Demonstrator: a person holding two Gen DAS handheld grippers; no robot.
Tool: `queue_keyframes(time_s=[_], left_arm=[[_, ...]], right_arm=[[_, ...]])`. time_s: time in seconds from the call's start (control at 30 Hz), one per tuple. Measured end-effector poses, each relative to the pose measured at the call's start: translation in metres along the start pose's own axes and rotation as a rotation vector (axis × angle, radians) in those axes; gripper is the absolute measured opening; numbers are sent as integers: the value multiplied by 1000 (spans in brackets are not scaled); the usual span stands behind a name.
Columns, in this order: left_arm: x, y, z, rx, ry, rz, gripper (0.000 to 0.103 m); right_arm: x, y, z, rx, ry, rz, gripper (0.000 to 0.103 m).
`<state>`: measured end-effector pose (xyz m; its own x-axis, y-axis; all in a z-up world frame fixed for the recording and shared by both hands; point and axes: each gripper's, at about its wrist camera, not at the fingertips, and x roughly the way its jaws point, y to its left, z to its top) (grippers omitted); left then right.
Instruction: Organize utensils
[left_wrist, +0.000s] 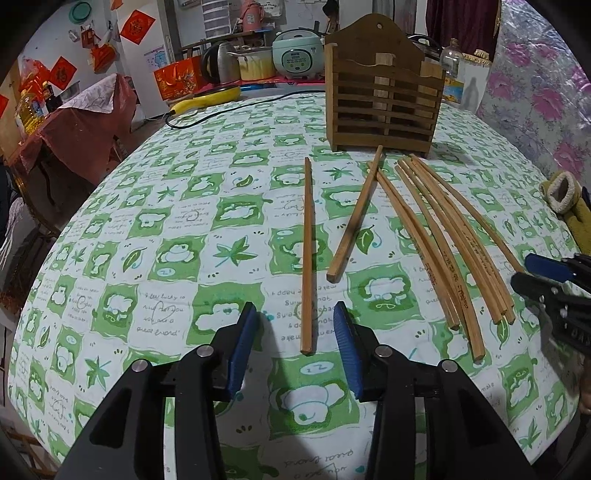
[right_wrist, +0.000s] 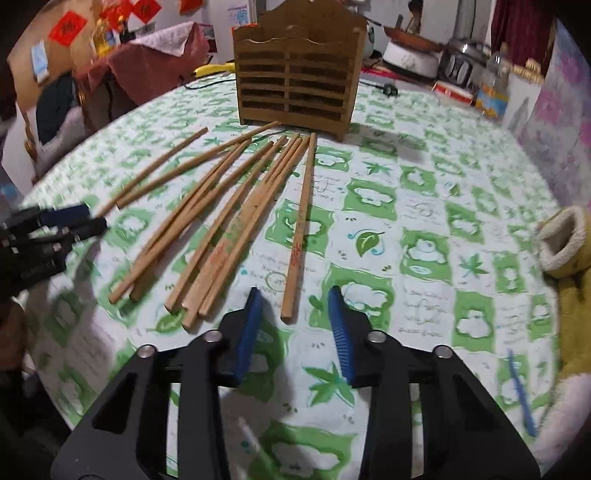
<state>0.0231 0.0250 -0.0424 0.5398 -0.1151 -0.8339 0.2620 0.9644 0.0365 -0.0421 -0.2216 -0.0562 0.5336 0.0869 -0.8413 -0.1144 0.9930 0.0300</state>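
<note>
Chopsticks (left_wrist: 436, 236) are spread loose on the tablecloth (left_wrist: 155, 229), near the wooden holder (left_wrist: 384, 99) standing at the far side; none can be seen inside it, so the sorting is judged barely begun. The left gripper (left_wrist: 295, 345) and right gripper (right_wrist: 295, 332) are held wide apart, empty, each lined up with a single chopstick end.

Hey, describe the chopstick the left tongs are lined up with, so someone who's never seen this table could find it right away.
Start at the slatted wooden holder standing at the far side of the green-and-white tablecloth. In front of it lie wooden chopsticks, most bunched toward the right. The one you want is the lone chopstick farthest left, lying straight and touching no other, its near end between the open left tongs.
</note>
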Motion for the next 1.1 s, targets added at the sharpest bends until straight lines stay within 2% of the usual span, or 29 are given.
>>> queue_keyframes(time_s=[0.03, 0.07, 0.1, 0.13, 0.2, 0.4, 0.57, 0.73, 0.9, 1.1], left_arm=[[0, -1, 1, 4, 1, 0, 41], [1, -1, 1, 7, 2, 0, 39], [1, -3, 2, 14, 3, -9, 32], [1, -4, 2, 20, 4, -19, 28], [0, -9, 1, 36, 0, -38, 7], [-24, -7, 0, 24, -31, -67, 6], [-67, -2, 21, 22, -139, -80, 6], [-91, -5, 60, 36, -199, -103, 6], [-100, -15, 103, 60, -238, -87, 6], [-118, -22, 150, 59, -289, -120, 6]], right_arm=[[0, -2, 0, 12, -2, 13, 29], [0, -3, -1, 23, -6, -1, 15], [0, -5, -1, 35, -7, 3, 9], [0, -7, -1, 45, -7, 12, 7], [-1, -11, -2, 66, -10, 25, 7], [-24, -17, -7, 75, -90, -7, 7], [-70, -15, 13, 55, -234, -27, 7], [-95, -17, 50, 63, -321, -1, 7], [-103, -16, 86, 60, -352, 12, 7], [-116, -16, 123, 70, -403, 31, 7]])
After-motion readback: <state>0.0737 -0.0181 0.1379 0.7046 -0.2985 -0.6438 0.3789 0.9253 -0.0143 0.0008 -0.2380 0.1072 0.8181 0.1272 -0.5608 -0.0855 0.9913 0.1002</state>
